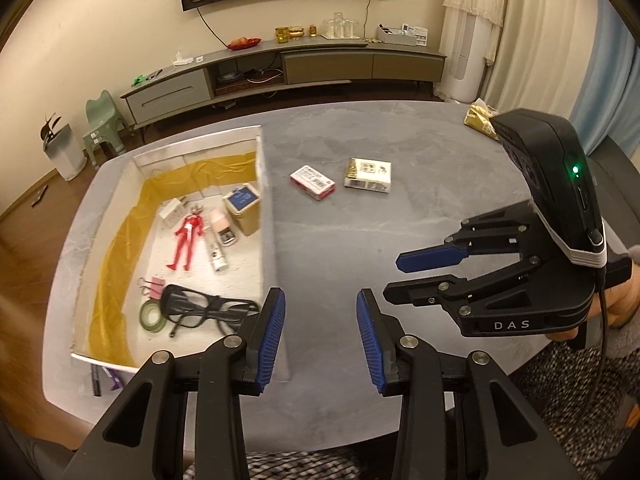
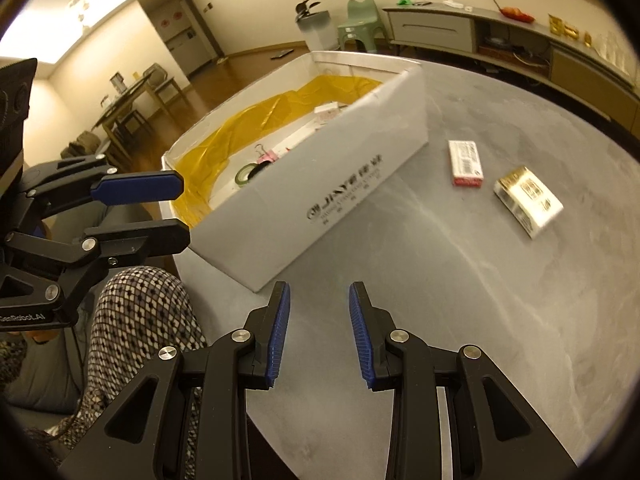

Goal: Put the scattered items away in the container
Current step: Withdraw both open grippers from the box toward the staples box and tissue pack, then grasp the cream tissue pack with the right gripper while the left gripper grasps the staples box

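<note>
1. Two packs are left on the table (image 1: 400,248): a red pack (image 1: 313,182) and, just beside it on the side away from the box, a gold pack (image 1: 368,175). A third gold packet (image 1: 482,120) lies well apart, at the far right edge.
2. The box (image 1: 262,200) stands left of the packs; glasses (image 1: 200,309), a red figure (image 1: 187,236), tape (image 1: 153,316) and other small things lie inside it.
3. From my right claw (image 2: 318,336) the packs lie ahead and to the right, red pack (image 2: 466,163) nearer the box wall (image 2: 320,184), gold pack (image 2: 528,200) further out. The red one's long axis runs roughly away from me; the gold one lies slanted.
4. My right claw (image 1: 404,276) is nearer the packs than my left claw (image 1: 321,340), I judge, so it should take them.
5. Both claws have their jaws apart and hold nothing. The left hovers by the box's near corner.
6. The next reach goes forward and right, jaws across a pack's short side.
</note>
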The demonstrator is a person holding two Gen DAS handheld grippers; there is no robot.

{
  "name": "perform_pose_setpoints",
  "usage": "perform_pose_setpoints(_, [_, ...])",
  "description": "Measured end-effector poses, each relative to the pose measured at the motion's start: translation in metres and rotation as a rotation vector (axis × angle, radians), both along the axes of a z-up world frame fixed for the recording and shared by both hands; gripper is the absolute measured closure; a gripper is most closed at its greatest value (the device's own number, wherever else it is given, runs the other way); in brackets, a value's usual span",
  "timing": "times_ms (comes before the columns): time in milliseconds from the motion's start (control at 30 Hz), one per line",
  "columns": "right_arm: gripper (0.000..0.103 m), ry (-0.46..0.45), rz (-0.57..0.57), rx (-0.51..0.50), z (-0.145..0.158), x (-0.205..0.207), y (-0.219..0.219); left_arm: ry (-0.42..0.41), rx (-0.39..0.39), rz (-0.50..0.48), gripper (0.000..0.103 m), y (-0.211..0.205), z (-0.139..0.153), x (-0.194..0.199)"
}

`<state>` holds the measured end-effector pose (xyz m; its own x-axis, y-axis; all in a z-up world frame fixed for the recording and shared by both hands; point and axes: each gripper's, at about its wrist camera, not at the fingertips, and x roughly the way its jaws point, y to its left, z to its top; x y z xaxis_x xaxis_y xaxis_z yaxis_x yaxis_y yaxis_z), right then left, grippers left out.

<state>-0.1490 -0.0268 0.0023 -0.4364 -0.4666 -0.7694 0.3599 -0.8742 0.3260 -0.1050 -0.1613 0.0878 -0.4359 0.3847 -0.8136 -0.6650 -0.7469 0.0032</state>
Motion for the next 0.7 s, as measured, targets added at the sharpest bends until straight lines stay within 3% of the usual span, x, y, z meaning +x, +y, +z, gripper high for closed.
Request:
perform_pose_setpoints(433, [0.070,-0.027,-0.181,-0.040,-0.029,-0.010,0.090,-0.061,0.014,-0.015,0.063,0.079,-0.035,-0.025])
perform_pose_setpoints(600, [0.057,0.003,-0.231,-0.022,-0.030,-0.032,0.118,-0.077,0.027,0.025,0.050,0.106,-0.053,-0.054])
perform_pose_setpoints(700, [0.052,0.025,-0.235,0.032,-0.031,-0.053,0.129,-0.097,0.042,0.069,0.049,0.120,-0.066,-0.078])
